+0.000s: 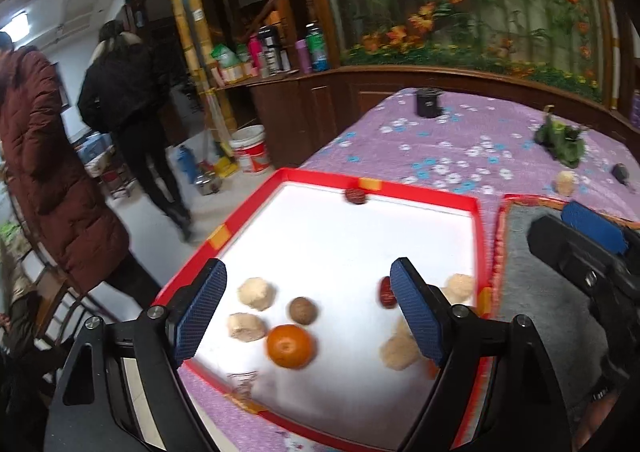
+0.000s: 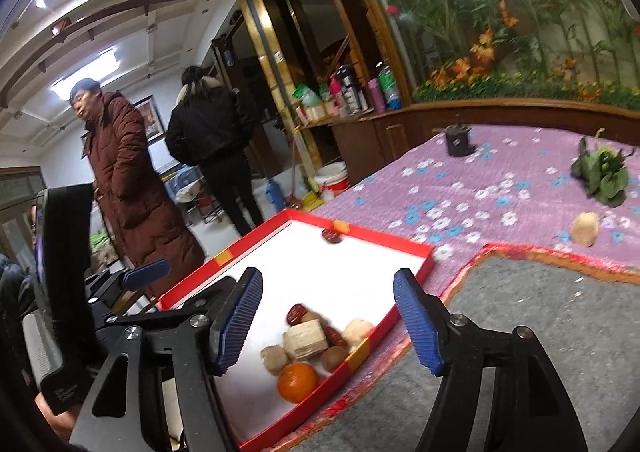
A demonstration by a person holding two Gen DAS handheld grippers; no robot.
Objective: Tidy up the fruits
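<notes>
Left gripper point(image 1: 308, 316) spread wide and empty over the red tray point(image 1: 436, 194), right gripper point(image 2: 328, 322) likewise wide, orange point(image 1: 289, 346) among pale fruits near the tray's front, one pale fruit point(image 2: 585, 228) out on the purple tabletop point(image 2: 500, 180)

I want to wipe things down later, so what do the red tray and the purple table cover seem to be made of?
Red tray: probably cardboard, with thin folded walls and a smooth white floor. Purple table cover: looks like quilted fabric, matte, with stitched ridges and printed flowers.
</notes>
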